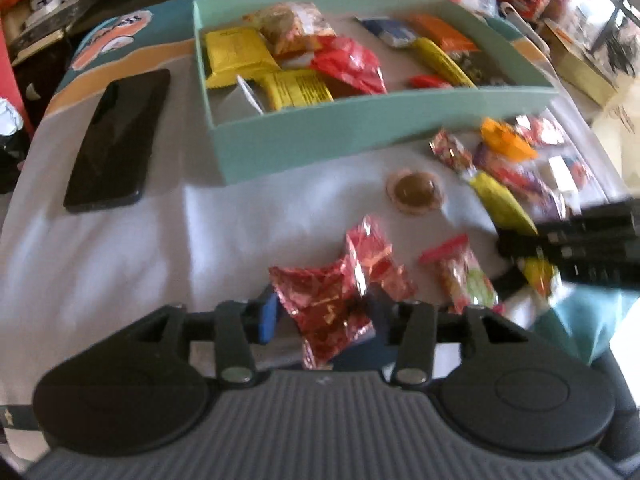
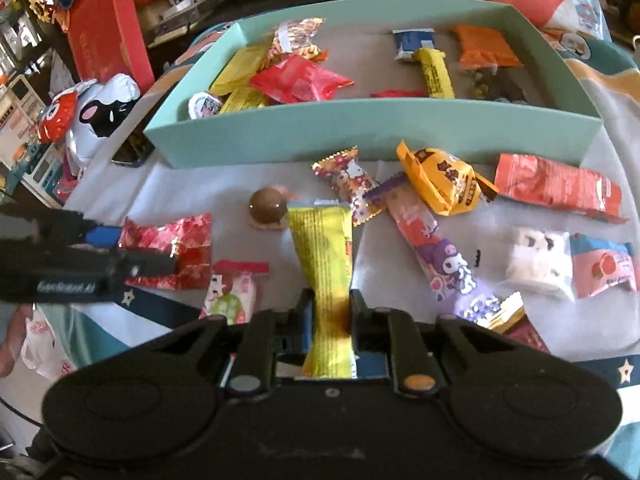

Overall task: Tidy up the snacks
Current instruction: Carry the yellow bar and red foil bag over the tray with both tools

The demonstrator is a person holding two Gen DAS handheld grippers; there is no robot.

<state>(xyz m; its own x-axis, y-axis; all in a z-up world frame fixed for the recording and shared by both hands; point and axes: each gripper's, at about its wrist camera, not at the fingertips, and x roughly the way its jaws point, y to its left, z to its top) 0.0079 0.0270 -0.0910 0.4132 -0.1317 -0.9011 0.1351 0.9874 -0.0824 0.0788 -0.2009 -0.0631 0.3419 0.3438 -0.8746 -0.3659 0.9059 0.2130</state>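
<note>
On the white cloth (image 2: 256, 184), just before the green box (image 2: 372, 128): right gripper (image 2: 331, 312) clamped on a yellow snack bar (image 2: 324, 248); left gripper (image 1: 326, 316) closing around a red foil packet (image 1: 332, 300), pads touching its sides.

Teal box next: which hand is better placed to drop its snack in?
Right, marginally. Its tongs are pinched tight on the yellow bar; the left tongs grip a crumpled red foil packet.

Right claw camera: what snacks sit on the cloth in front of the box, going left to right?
Shiny red packet → brown chocolate ball → yellow bar → orange packet → long red packet
</note>
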